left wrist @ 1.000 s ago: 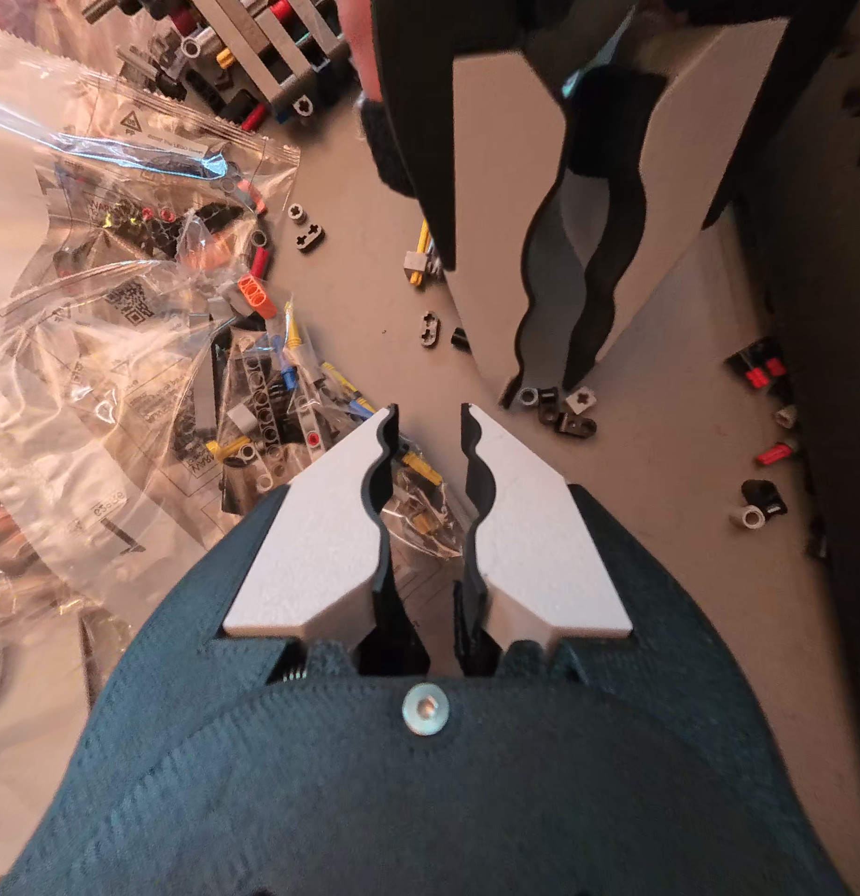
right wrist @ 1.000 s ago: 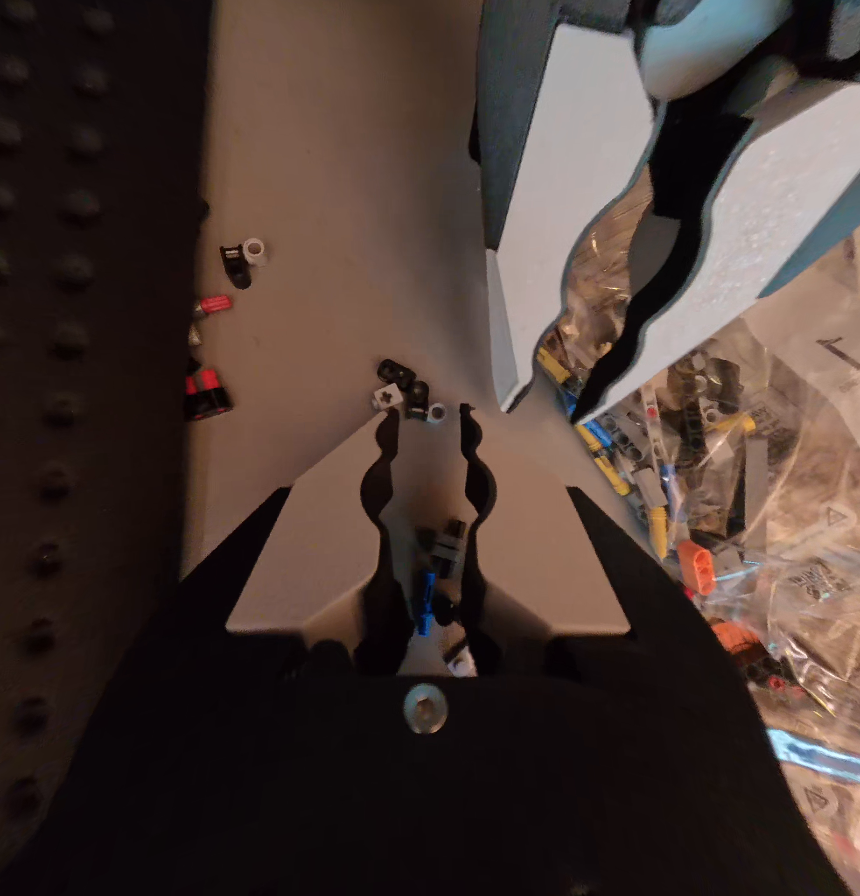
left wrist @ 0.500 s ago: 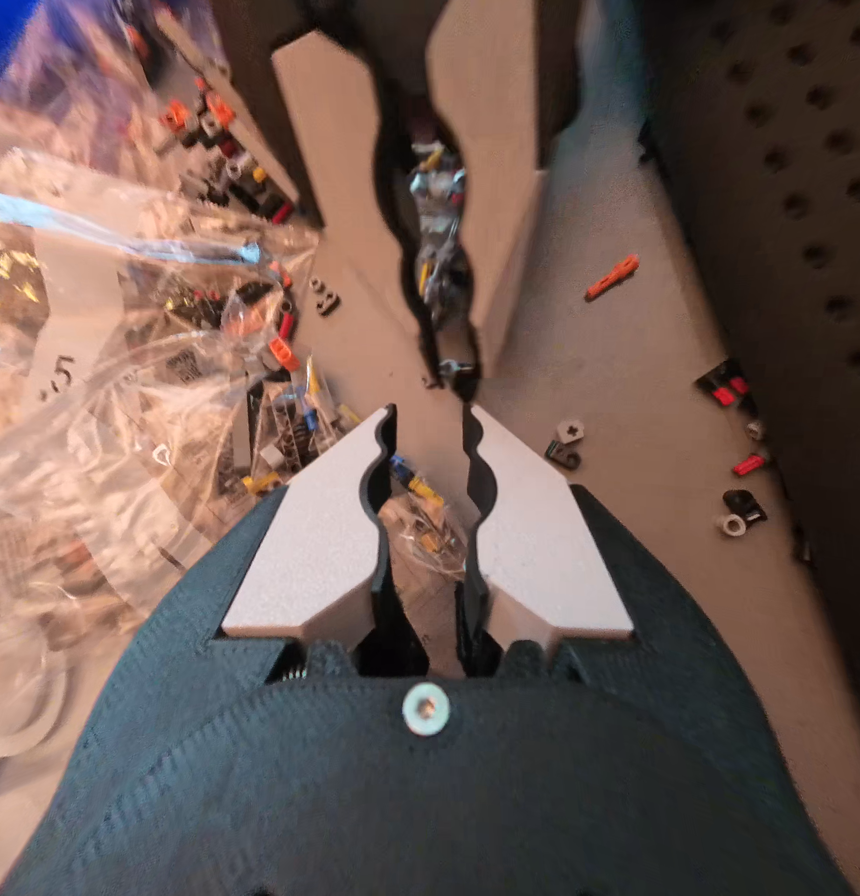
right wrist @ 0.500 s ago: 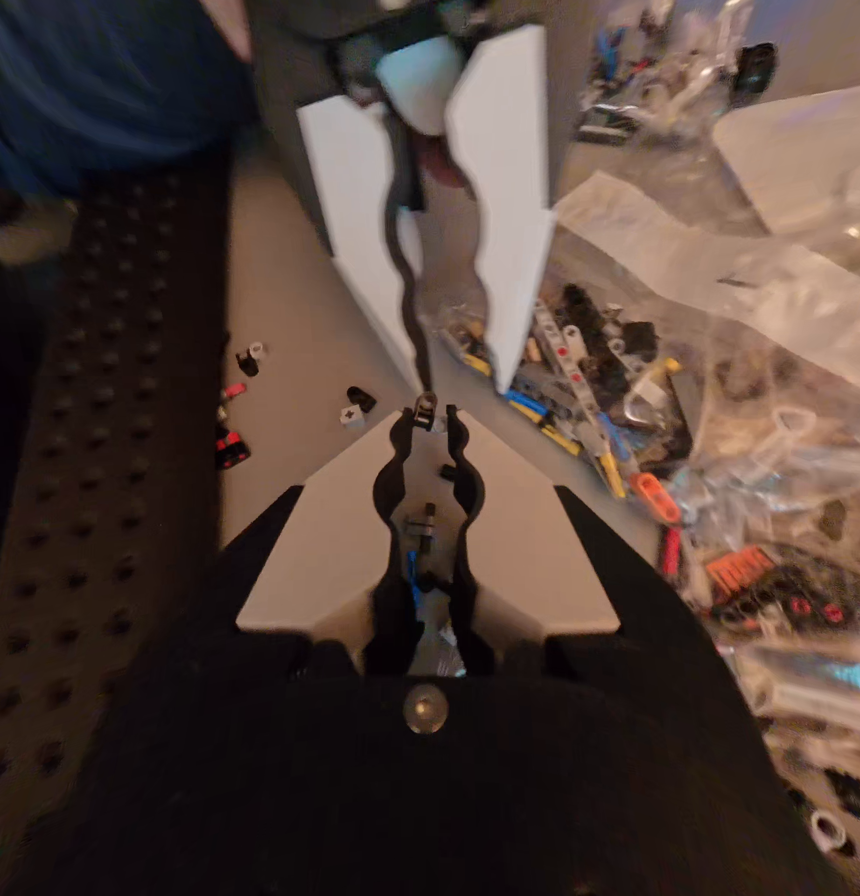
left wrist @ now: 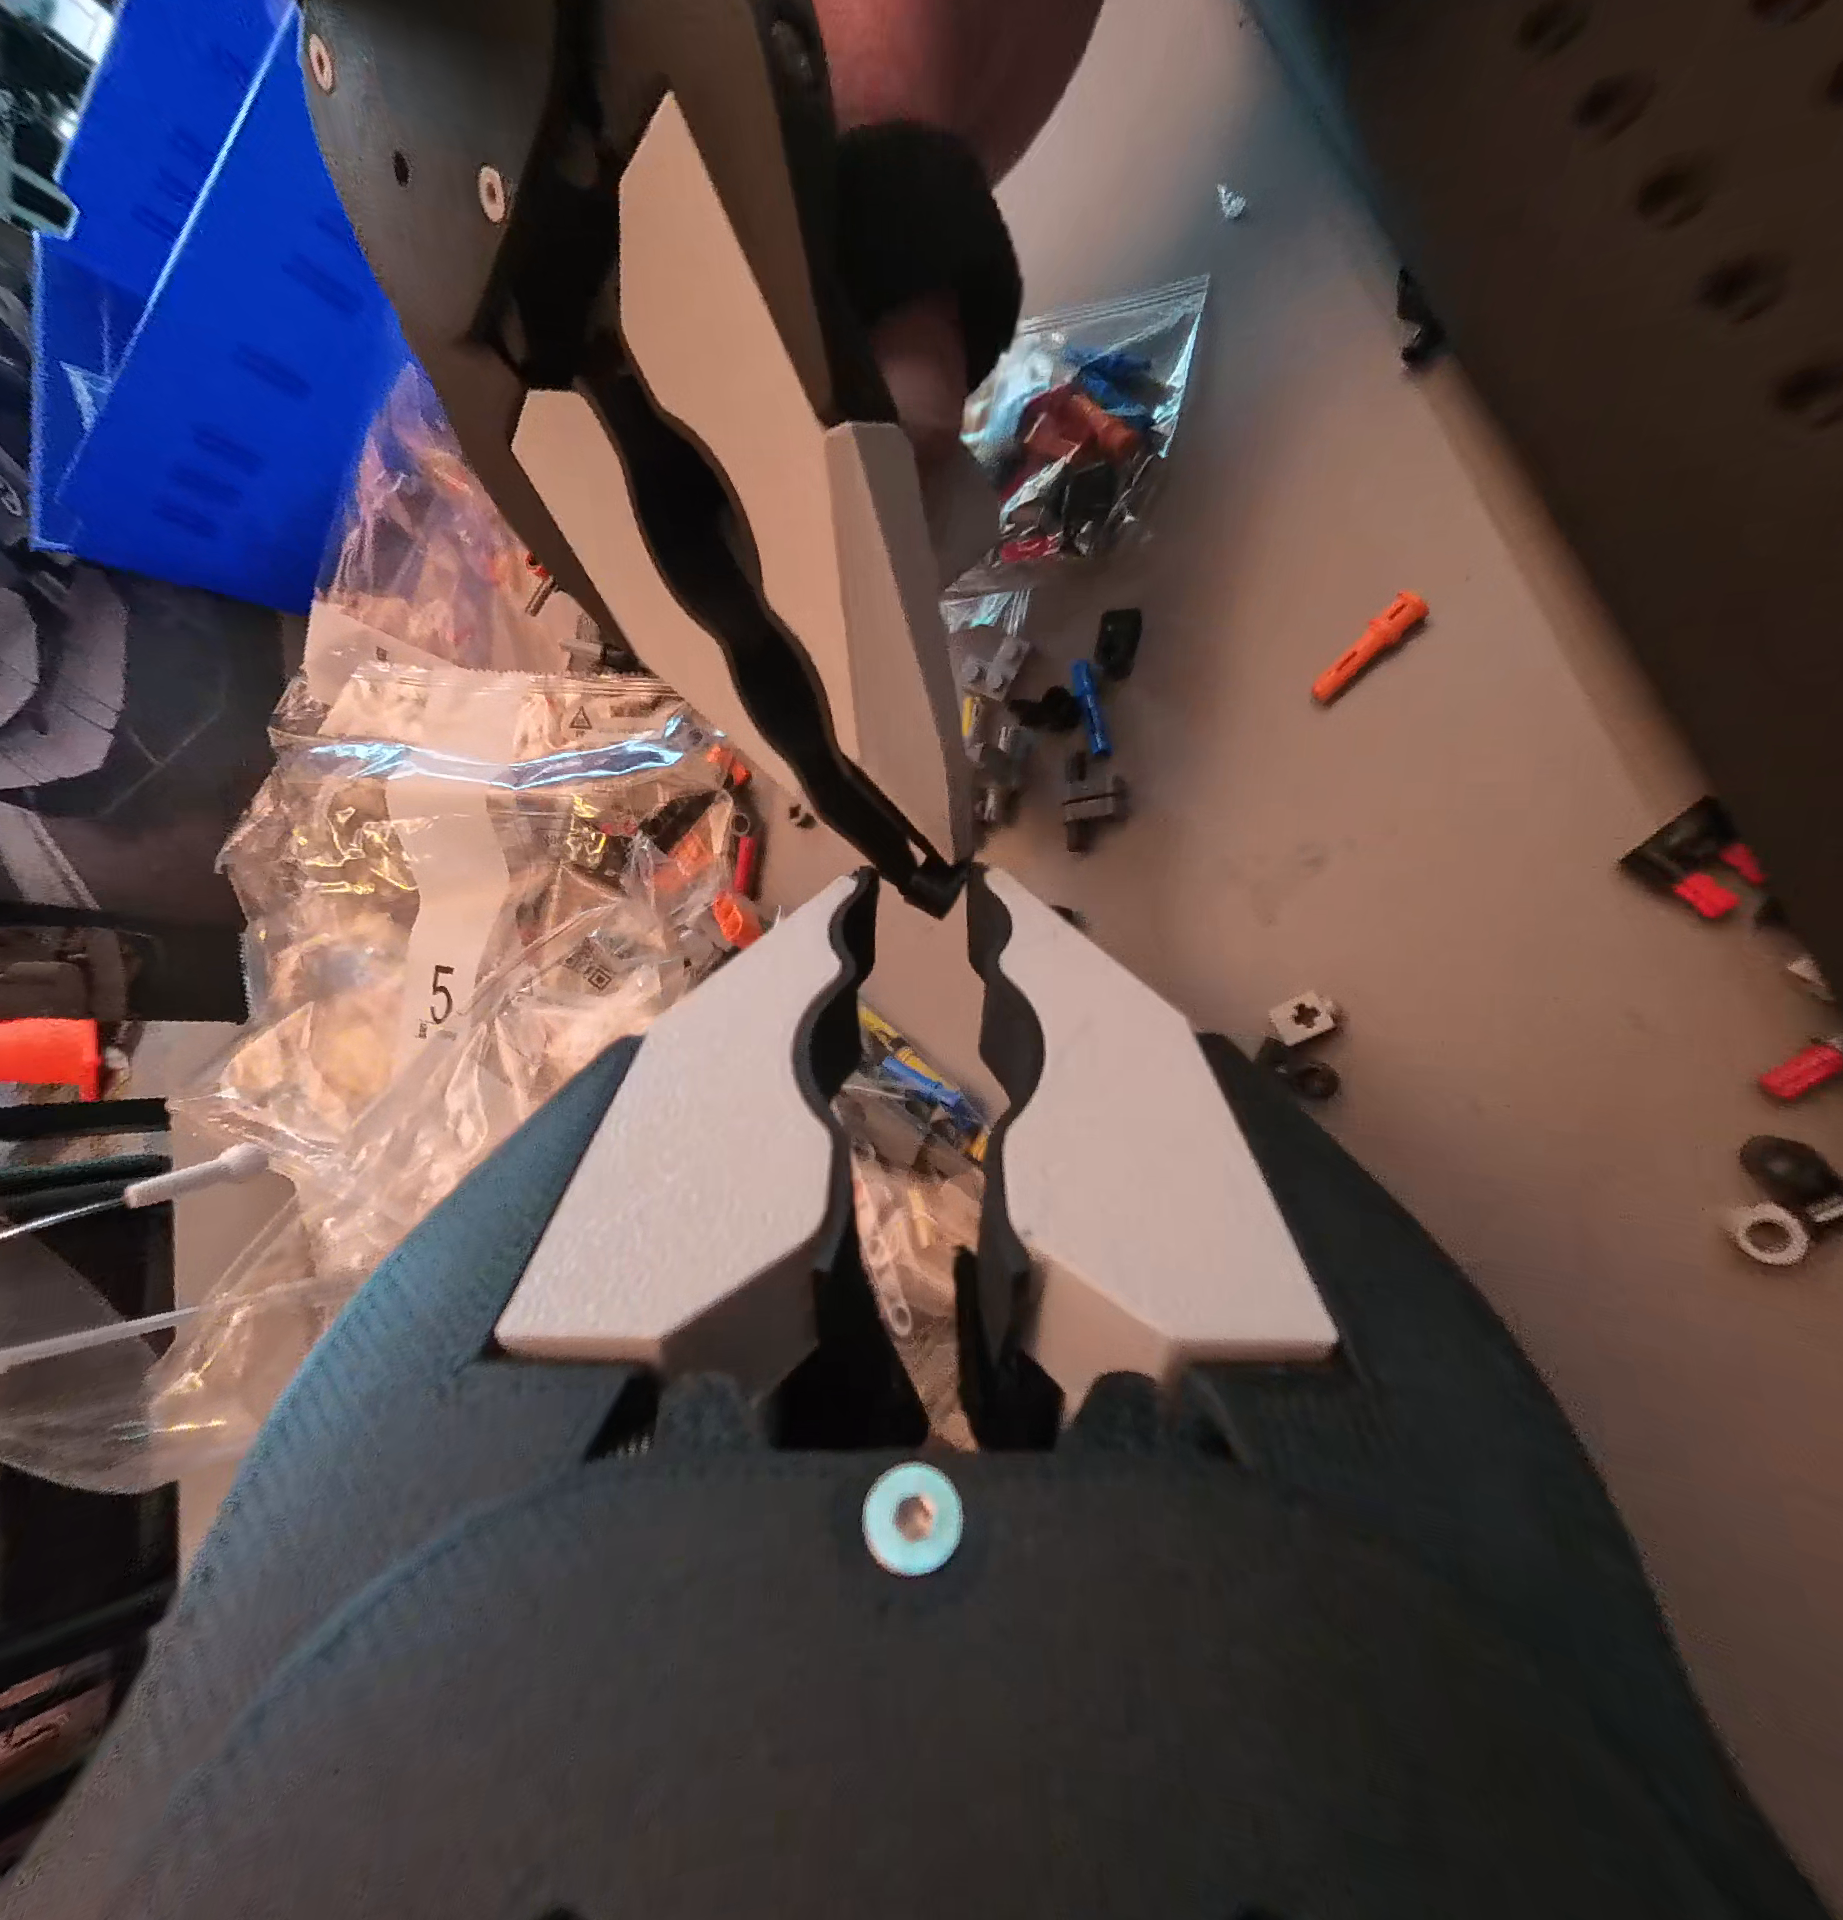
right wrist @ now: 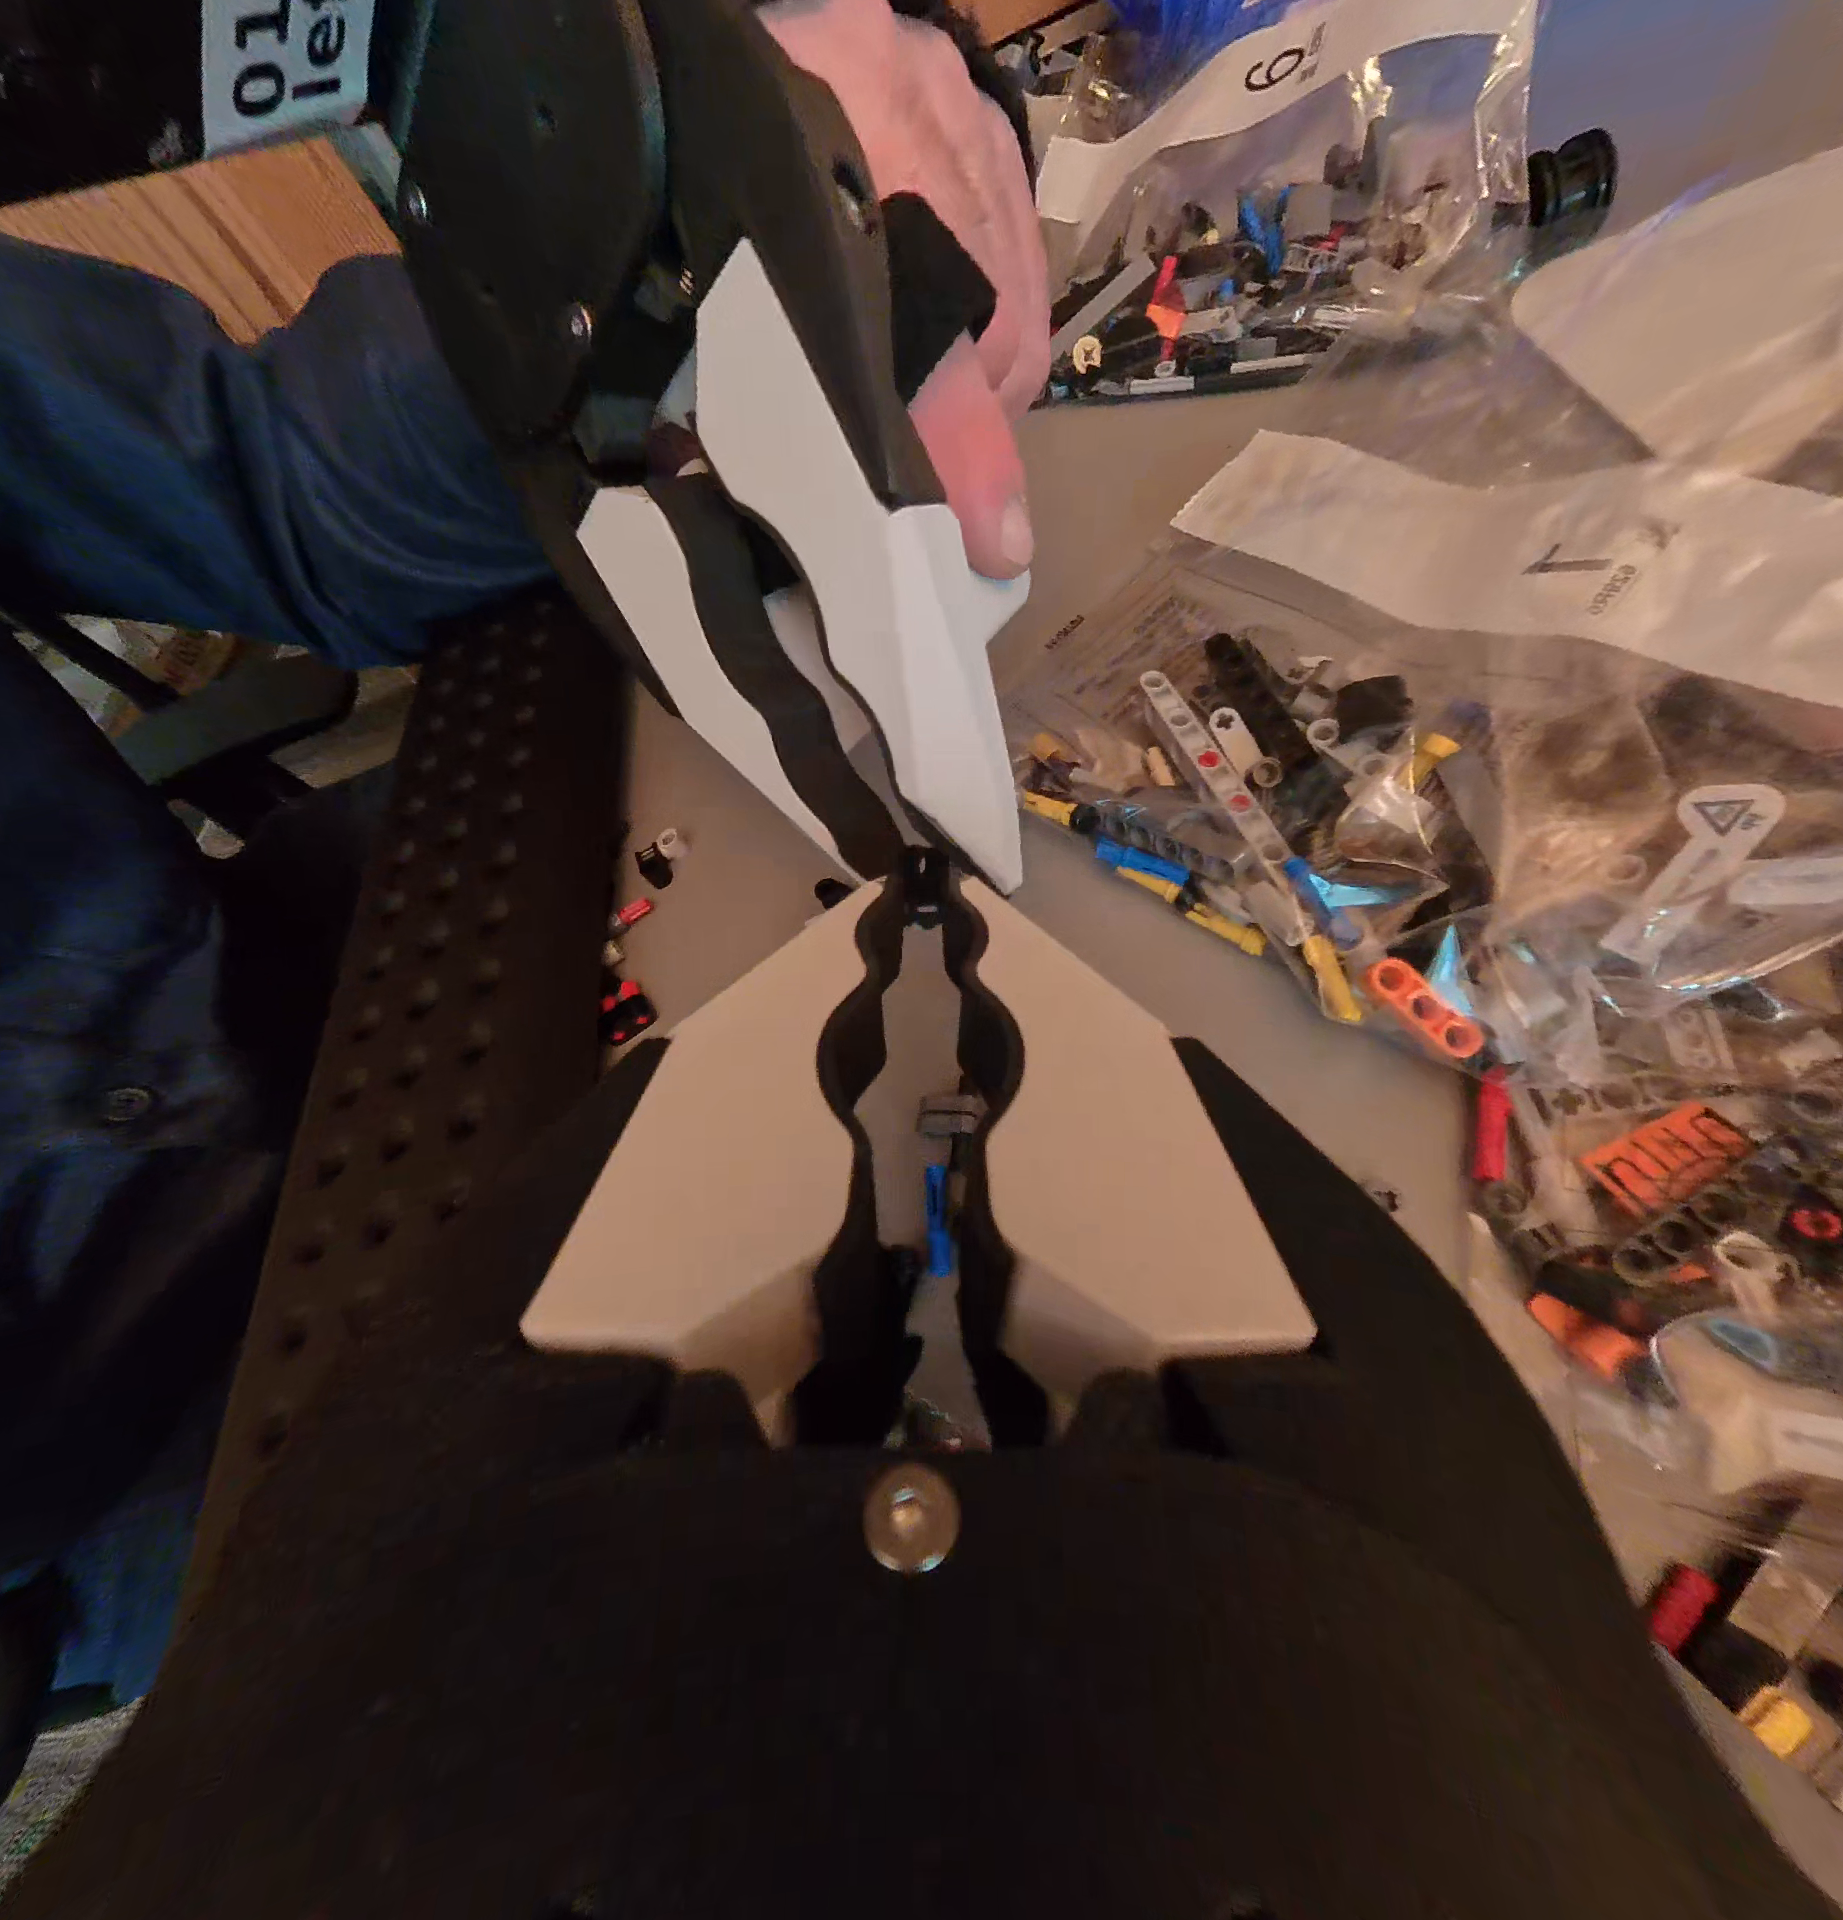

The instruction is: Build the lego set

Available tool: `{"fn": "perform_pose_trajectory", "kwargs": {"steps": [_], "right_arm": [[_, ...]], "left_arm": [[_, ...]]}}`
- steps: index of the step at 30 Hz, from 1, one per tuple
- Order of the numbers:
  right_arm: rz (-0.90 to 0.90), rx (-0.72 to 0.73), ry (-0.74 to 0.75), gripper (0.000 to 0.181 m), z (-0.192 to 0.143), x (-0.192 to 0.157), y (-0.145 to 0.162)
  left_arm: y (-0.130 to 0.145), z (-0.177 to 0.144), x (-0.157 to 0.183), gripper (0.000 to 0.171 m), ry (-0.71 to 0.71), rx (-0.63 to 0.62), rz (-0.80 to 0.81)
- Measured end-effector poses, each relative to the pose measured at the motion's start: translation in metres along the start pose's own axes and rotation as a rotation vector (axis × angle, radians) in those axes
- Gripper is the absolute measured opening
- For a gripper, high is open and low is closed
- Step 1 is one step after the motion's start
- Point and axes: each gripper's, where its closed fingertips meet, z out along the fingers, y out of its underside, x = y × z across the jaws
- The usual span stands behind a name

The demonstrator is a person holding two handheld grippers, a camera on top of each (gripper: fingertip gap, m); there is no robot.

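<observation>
My right gripper point(right wrist: 922, 896) is shut on a small black lego piece point(right wrist: 923, 881) pinched at its fingertips. In the left wrist view it comes down from above point(left wrist: 932, 862) with the black piece point(left wrist: 932, 891) at its tip. My left gripper point(left wrist: 919, 883) is open, and its two tips stand on either side of that piece, apart from it. In the right wrist view the left gripper point(right wrist: 927, 857) points down to meet my right gripper tip to tip. Both are held above the grey table point(left wrist: 1260, 831).
Clear bags of lego parts point(left wrist: 501, 883) point(right wrist: 1416, 831) lie on one side. Loose pieces lie on the table: an orange pin point(left wrist: 1369, 646), a blue pin point(left wrist: 1093, 707), a white connector point(left wrist: 1304, 1013). A black perforated board point(right wrist: 429, 935) edges the table. A blue bin point(left wrist: 200, 343) stands behind. My two grippers' fingertips are within a few centimetres of each other. My left gripper's tips are some 7 centimetres from the white connector point(left wrist: 1304, 1013).
My right gripper closed on the small black piece from the table and lifted it. Both grippers tilted up and came together tip to tip. The left gripper stayed open.
</observation>
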Motion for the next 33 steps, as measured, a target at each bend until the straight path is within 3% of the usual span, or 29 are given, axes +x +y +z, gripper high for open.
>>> {"fn": "perform_pose_trajectory", "kwargs": {"steps": [18, 25, 33], "right_arm": [[0.088, 0.170, 0.033, 0.020, -0.026, 0.015, -0.020], [-0.138, 0.069, 0.157, 0.018, -0.016, 0.013, -0.015], [-0.092, 0.146, 0.159, 0.019, -0.022, 0.016, -0.025]], "left_arm": [[-0.005, -0.008, -0.027, 0.007, -0.120, 0.094, -0.082], [-0.012, -0.014, -0.036, 0.006, -0.057, 0.253, -0.312], [-0.027, -0.017, -0.037, 0.006, 0.024, 0.427, -0.441]]}}
